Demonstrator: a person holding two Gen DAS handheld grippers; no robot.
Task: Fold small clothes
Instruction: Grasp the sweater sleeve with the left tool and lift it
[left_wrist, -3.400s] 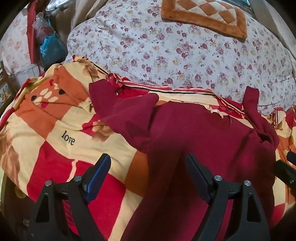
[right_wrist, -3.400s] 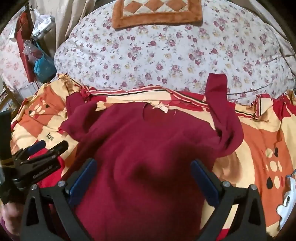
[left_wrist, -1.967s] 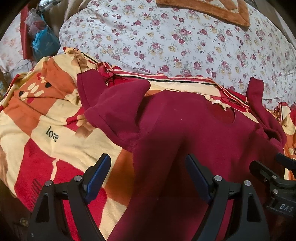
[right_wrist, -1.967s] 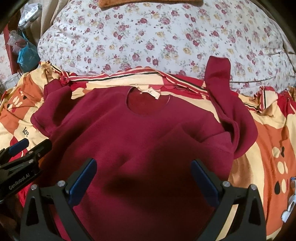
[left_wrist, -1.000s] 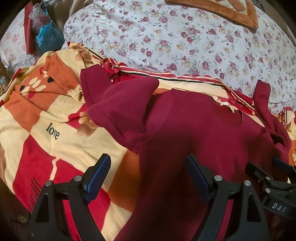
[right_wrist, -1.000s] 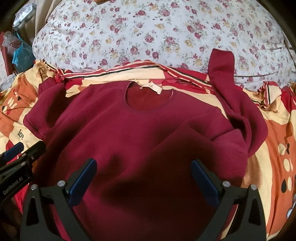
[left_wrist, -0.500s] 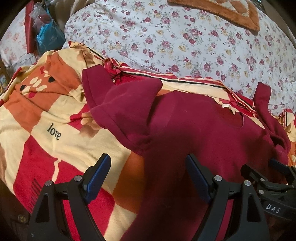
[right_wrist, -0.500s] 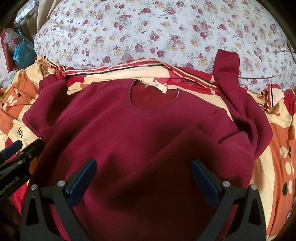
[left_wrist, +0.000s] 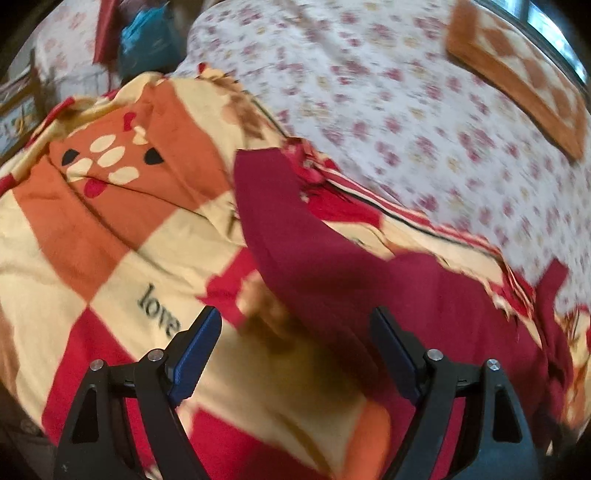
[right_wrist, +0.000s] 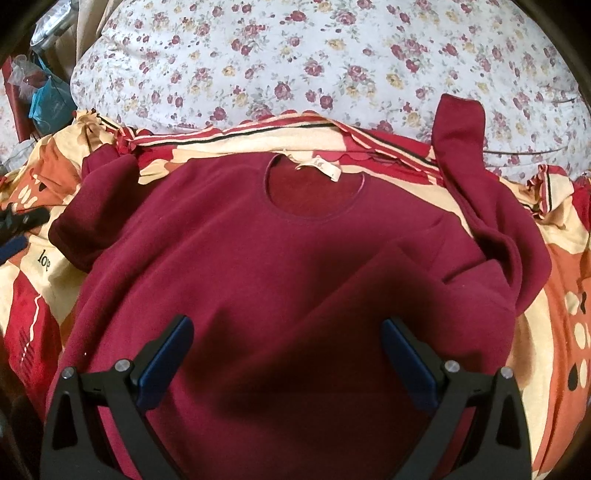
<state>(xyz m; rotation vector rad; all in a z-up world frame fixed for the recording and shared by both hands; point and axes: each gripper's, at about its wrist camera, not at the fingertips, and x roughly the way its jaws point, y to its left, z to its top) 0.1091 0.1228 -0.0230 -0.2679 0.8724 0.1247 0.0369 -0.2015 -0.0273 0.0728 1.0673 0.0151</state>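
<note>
Left wrist cam: low and close over the patchwork blanket (left_wrist: 110, 229), facing forward along its open tongs (left_wrist: 295, 343) toward the floral duvet (left_wrist: 406, 110); frame motion-blurred. Right wrist cam: close above the maroon sweater (right_wrist: 277, 277), looking forward between its open tongs (right_wrist: 288, 350) to the same duvet (right_wrist: 332, 55). Shared: sweater's left sleeve (left_wrist: 266, 206) (right_wrist: 96, 206), "love" print (left_wrist: 159, 314) (right_wrist: 44, 260), duvet, blue bag (left_wrist: 147, 33) (right_wrist: 50, 103) far left.

Bed w/ floral quilt (right_wrist: 332, 55), orange-red checked blanket (left_wrist: 110, 221), orange cushion (left_wrist: 517, 74); blue bag (right_wrist: 48, 103) at left.
</note>
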